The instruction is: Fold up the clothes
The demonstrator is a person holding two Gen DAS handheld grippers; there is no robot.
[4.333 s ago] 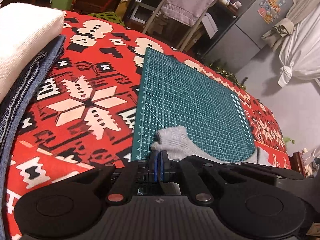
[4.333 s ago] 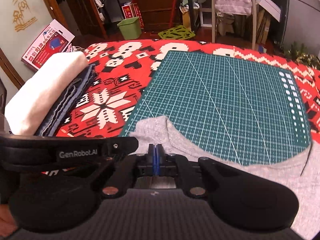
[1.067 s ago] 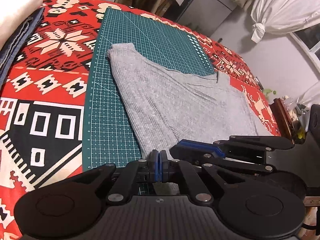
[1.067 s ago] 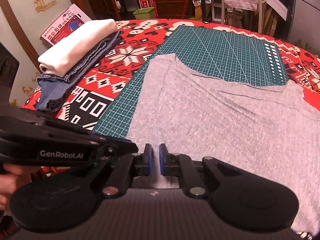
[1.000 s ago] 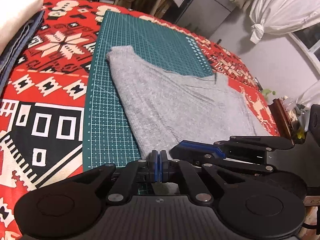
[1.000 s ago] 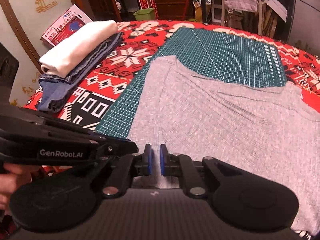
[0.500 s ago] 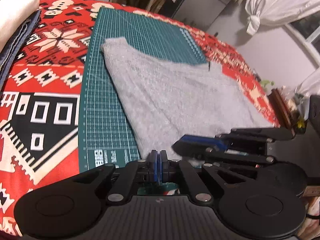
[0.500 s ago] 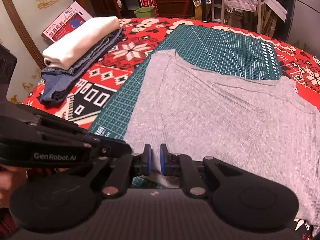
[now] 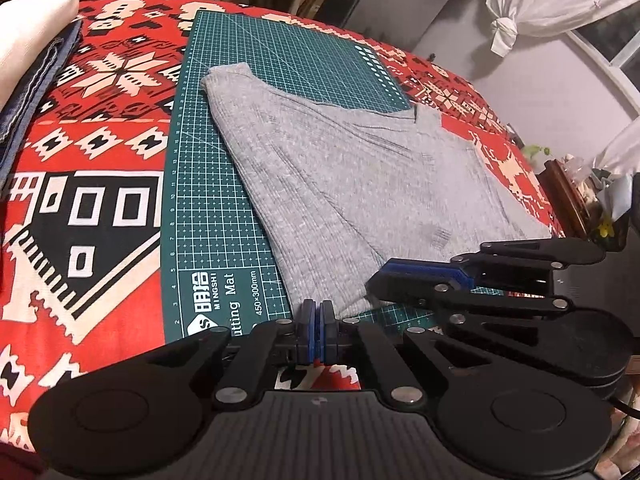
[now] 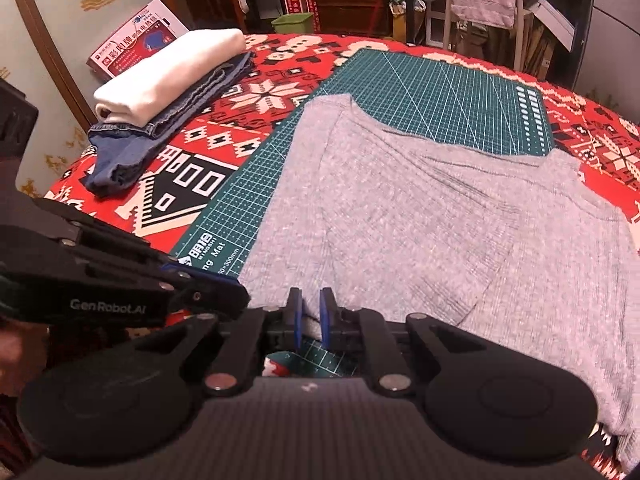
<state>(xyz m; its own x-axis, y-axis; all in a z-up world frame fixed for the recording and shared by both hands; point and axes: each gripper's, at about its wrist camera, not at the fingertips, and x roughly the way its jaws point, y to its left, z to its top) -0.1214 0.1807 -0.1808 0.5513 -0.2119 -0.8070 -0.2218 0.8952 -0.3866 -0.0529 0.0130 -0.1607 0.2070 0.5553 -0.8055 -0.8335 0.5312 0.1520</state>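
Grey garment [image 10: 420,216]: spread flat across the green cutting mat [image 9: 216,208], its right part running off onto the red patterned cloth [image 9: 80,184] of the bench, near hem toward the person. Left gripper [image 9: 316,330]: pads pressed together at the hem's near corner; whether cloth sits between them, I cannot tell. Right gripper [image 10: 310,318]: slightly parted, the hem lying in the gap, unpinched. Both sit low at the near edge, seemingly for handling the hem. Folded white cloth [image 10: 168,72] on folded denim [image 10: 132,148] stacked well apart at left. Far mat bare, offering room.
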